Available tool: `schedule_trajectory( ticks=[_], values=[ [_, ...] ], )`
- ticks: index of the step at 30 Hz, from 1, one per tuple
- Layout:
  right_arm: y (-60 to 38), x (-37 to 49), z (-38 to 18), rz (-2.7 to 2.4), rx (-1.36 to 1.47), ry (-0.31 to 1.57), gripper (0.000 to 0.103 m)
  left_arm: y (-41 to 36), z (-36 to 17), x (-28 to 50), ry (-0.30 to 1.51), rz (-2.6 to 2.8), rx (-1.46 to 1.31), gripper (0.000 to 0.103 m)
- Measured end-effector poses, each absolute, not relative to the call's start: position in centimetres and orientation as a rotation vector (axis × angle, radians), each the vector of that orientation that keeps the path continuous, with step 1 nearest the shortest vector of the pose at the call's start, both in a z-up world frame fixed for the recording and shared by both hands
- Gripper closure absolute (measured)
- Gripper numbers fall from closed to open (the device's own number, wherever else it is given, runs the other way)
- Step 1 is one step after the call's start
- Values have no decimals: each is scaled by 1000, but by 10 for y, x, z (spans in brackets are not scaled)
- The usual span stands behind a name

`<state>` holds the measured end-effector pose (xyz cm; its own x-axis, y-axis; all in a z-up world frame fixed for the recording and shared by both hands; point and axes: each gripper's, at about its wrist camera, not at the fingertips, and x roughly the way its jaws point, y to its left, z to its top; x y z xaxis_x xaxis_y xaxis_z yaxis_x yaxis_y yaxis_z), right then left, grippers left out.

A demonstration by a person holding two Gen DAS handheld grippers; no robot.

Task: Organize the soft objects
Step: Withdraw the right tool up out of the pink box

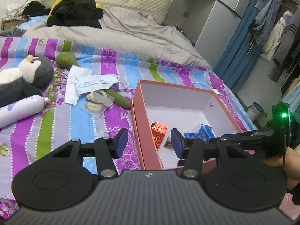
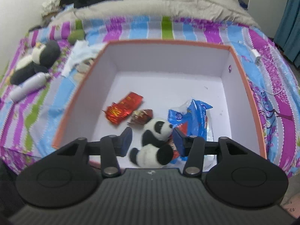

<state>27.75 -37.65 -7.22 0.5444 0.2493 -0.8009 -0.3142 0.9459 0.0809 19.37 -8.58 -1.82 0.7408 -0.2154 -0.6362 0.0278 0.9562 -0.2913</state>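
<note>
A small black-and-white panda plush (image 2: 153, 144) is seen inside the orange, white-lined box (image 2: 168, 43), near its front wall, beside red foil packets (image 2: 123, 108) and a blue wrapper (image 2: 191, 118).

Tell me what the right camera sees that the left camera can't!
Only the right wrist view shows the little panda toy, sitting in the box between the right gripper's open jaws, and a white charger on the bedspread.

Only the left wrist view shows the left gripper, jaws open and empty over the box edge, the green plush, the face mask, and clothes hanging on the right.

Both show the orange box, the red foil packet, the blue packet, the penguin plush and the white bottle.
</note>
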Motion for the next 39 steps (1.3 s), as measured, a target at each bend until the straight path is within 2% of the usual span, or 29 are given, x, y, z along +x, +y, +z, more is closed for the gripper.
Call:
schedule_trajectory(
  ticks=[3, 16, 30, 39],
  values=[
    [-368, 251, -53, 339, -65, 875, 51, -81, -9, 174, 699, -135, -265, 42],
    [-316, 133, -4, 384, 44, 704, 50, -48, 10, 74, 629, -133, -242, 41],
    [-251, 60, -21, 449, 84, 662, 50, 13, -2, -16, 608, -18, -281, 41],
    [-215, 86, -41, 470, 83, 713, 50, 43, -24, 6, 657, 57, -313, 41]
  ],
)
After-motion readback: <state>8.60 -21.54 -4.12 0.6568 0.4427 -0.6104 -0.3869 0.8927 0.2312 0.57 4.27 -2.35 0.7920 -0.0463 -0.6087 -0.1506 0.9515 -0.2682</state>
